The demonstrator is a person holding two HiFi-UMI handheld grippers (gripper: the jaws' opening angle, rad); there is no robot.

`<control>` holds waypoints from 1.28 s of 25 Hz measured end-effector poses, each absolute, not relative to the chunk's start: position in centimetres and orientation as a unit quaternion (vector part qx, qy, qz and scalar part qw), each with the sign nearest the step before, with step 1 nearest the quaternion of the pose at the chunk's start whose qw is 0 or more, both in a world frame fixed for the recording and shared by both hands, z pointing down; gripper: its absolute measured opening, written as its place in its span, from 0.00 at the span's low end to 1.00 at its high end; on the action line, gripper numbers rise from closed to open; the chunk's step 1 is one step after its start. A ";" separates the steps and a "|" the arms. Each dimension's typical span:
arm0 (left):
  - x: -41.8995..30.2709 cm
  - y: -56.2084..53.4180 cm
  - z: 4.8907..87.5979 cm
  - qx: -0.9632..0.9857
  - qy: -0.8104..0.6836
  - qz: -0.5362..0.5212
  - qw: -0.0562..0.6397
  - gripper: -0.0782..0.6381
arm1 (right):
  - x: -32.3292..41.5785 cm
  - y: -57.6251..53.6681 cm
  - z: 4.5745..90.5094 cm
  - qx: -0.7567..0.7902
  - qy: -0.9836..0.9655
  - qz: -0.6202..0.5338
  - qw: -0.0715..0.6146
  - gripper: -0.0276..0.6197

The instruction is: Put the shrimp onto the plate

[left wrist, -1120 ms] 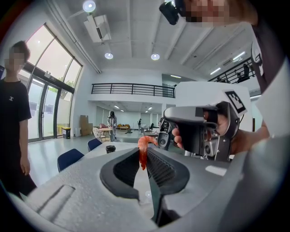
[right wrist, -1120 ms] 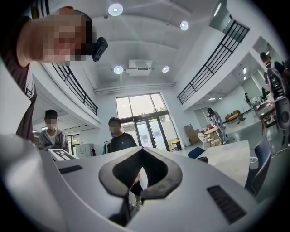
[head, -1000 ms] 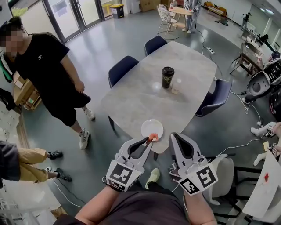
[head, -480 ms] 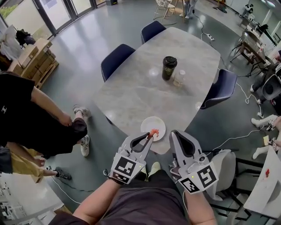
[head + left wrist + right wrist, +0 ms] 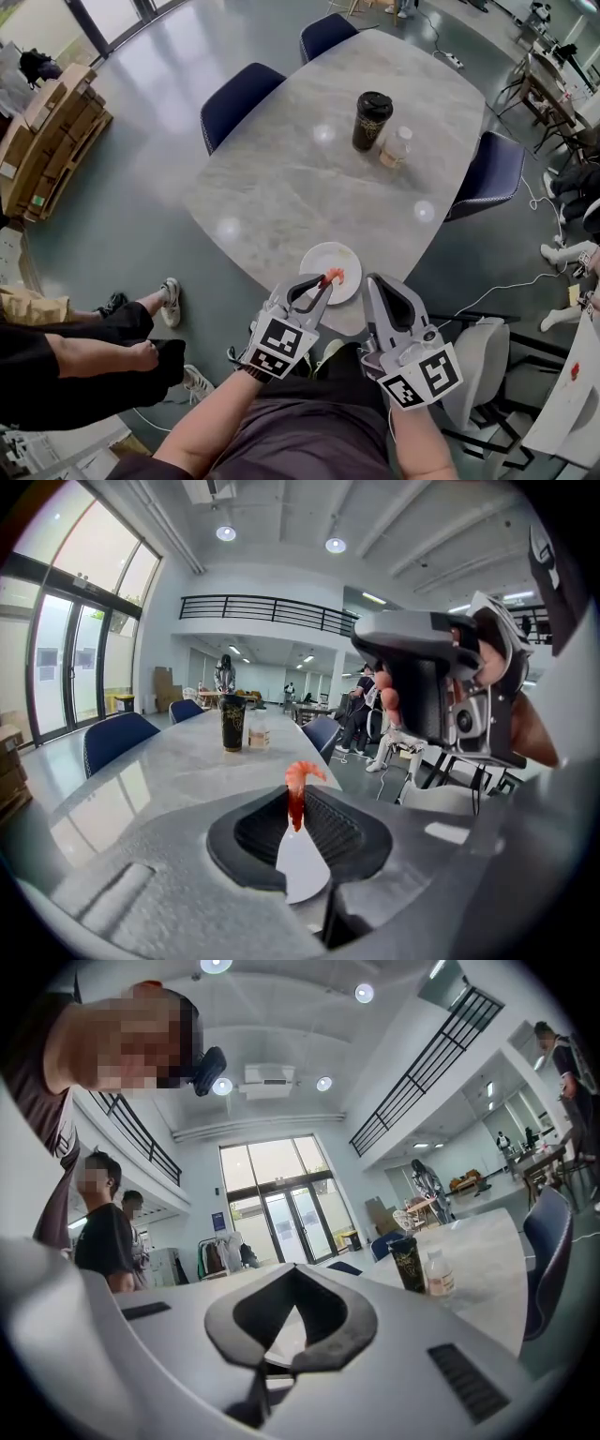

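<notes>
- Grey plastic forms the left gripper [image 5: 324, 282], which is held out from a bare forearm at the near edge of the table [image 5: 281, 178]. Its jaws are pressed together on the orange shrimp [image 5: 330, 276], which is pinched by the tail at the very tips with its curled body standing clear.
- The right gripper [image 5: 373, 280] is held just to the right of it, pointing the same way. Its jaws are closed tip to tip with nothing between them.
- The white plate [image 5: 323, 258] lies at the near edge of the table. The shrimp is seen over its near right part; whether the two touch cannot be told.
- Farther along the table a black lidded cup [image 5: 372, 120] stands upright, with a small clear bottle [image 5: 395, 147] just to its right. What they contain cannot be told.
- Navy chairs [image 5: 242, 97] are drawn up at the far left side.
</notes>
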State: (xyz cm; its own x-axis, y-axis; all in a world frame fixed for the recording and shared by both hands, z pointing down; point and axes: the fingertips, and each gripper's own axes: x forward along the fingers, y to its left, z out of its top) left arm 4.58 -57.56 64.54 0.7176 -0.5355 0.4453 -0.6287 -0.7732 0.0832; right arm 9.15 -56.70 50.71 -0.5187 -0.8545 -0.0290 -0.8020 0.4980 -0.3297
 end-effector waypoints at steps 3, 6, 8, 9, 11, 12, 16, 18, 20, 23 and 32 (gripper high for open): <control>4.8 -58.1 67.1 0.916 -0.316 0.215 0.119 0.19 | 9.2 -57.4 52.4 -0.481 0.861 -0.139 0.095 0.05; 5.0 -58.5 69.6 0.912 -0.311 0.238 0.122 0.19 | 9.4 -58.1 53.6 -0.481 0.860 -0.139 0.094 0.05; 5.2 -58.9 71.1 0.908 -0.306 0.257 0.125 0.19 | 9.6 -58.4 54.3 -0.482 0.860 -0.139 0.092 0.05; 5.3 -59.1 71.8 0.906 -0.303 0.267 0.127 0.19 | 9.7 -58.6 54.6 -0.482 0.860 -0.139 0.092 0.05; 5.6 -59.4 73.0 0.902 -0.296 0.286 0.130 0.19 | 9.9 -59.0 55.3 -0.483 0.859 -0.140 0.092 0.05; 5.7 -59.5 73.5 0.900 -0.294 0.293 0.131 0.19 | 9.9 -59.1 55.6 -0.483 0.859 -0.142 0.092 0.05; 6.0 -59.7 74.8 0.892 -0.290 0.323 0.125 0.19 | 10.1 -59.4 56.3 -0.482 0.859 -0.145 0.095 0.05; 6.1 -59.8 75.5 0.888 -0.286 0.339 0.121 0.19 | 10.2 -59.5 56.4 -0.481 0.859 -0.146 0.097 0.05; 6.4 -59.9 76.1 0.886 -0.281 0.351 0.117 0.19 | 10.4 -59.6 56.7 -0.481 0.859 -0.147 0.098 0.05; 6.6 -60.0 77.1 0.881 -0.276 0.368 0.115 0.19 | 10.5 -59.8 57.2 -0.480 0.859 -0.150 0.100 0.05; 6.8 -60.2 78.4 0.871 -0.275 0.392 0.109 0.19 | 11.4 -59.6 57.8 -0.481 0.856 -0.157 0.106 0.05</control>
